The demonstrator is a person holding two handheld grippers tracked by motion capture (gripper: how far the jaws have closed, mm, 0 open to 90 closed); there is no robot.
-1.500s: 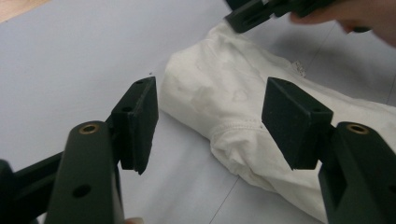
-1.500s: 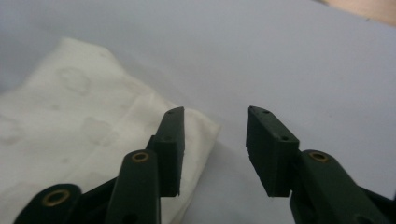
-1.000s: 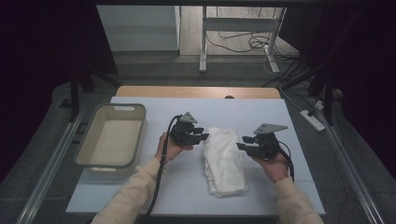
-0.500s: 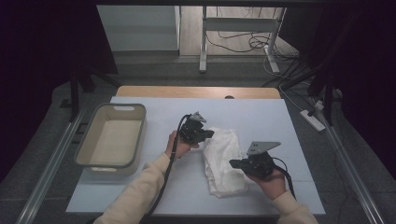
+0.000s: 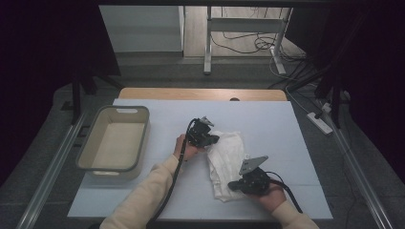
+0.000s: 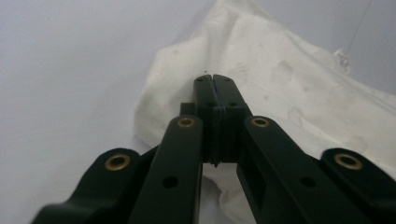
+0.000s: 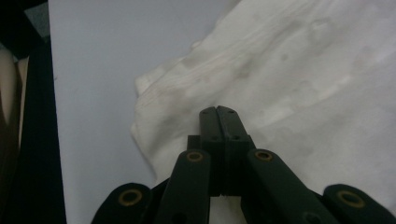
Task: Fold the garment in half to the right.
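Observation:
A crumpled white cloth lies on the pale blue table top, right of centre. My left gripper rests at the cloth's far left edge, pointing right. In the left gripper view its jaws are pressed together above the cloth, with no fabric seen between them. My right gripper sits at the cloth's near end, pointing left. In the right gripper view its jaws are also shut, over the cloth. I see nothing pinched in either one.
A beige plastic basin stands on the table's left side, with nothing seen inside. Cables trail from both grippers toward the near edge. Beyond the table's wooden far edge are a metal frame's legs and floor cables.
The left gripper has shifted right onto the cloth's far left edge. The right gripper has come toward the near edge and left, to the cloth's near end.

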